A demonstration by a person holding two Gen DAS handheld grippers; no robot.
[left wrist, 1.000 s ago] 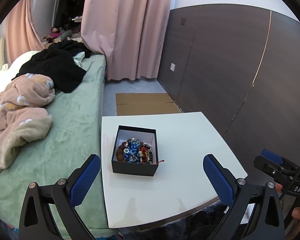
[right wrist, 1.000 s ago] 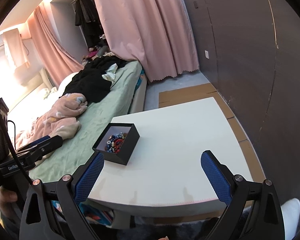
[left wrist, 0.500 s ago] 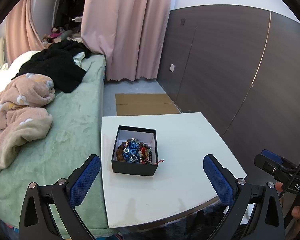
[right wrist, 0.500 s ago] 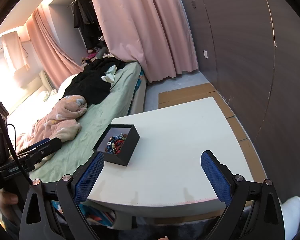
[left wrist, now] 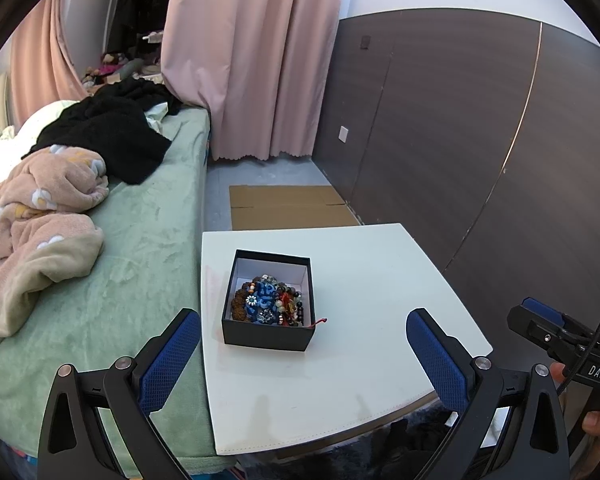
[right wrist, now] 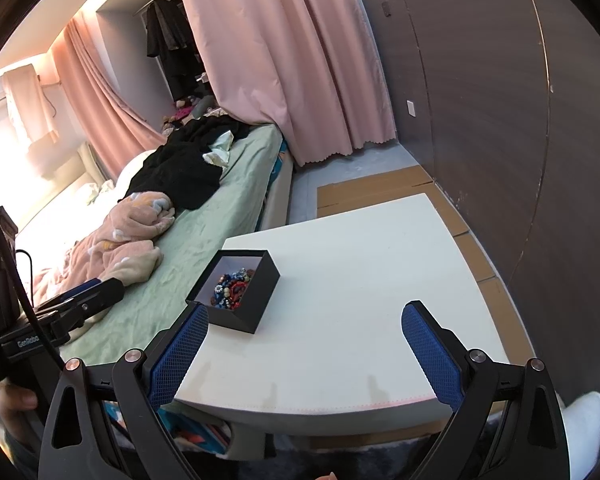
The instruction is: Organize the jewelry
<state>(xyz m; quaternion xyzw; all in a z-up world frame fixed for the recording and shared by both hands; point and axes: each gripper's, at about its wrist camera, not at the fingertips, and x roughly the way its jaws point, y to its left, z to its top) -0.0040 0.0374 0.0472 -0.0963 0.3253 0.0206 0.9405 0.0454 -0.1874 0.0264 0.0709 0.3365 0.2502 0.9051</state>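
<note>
- A black box (left wrist: 269, 300) sits open-topped on the white table (left wrist: 364, 280), toward the table's left side, close to the edge that runs along the green bed (left wrist: 140, 240).
- Inside the box is a heaped tangle of jewelry (left wrist: 270, 300): beaded strands in blue, brown, red and dark tones, piled mostly in the near half. A thin red cord (left wrist: 319, 322) hangs out over the box's near right corner onto the table.
- No loose piece shows anywhere else on the tabletop, in either view.
- The left gripper (left wrist: 300, 354) hangs short of the table's near edge with its blue-padded fingers spread wide and nothing between them. The box lies ahead of it, nearer its left finger.
- The right gripper (right wrist: 305, 344) is likewise spread wide and empty, held over the near edge of the table. From its camera the box (right wrist: 236, 290) sits ahead and to the left, just past its left finger.
- Over the last second almost nothing has shifted: the box, the beads and the red cord lie where they did. The right gripper's view has crept slightly closer to the table, while the left gripper's is unchanged.
- For the task, I read that as a pause. Everything gathered in the box would fit a tidy-up finished, or equally a pile waiting to be sorted out of it. I cannot tell which from here.
</note>
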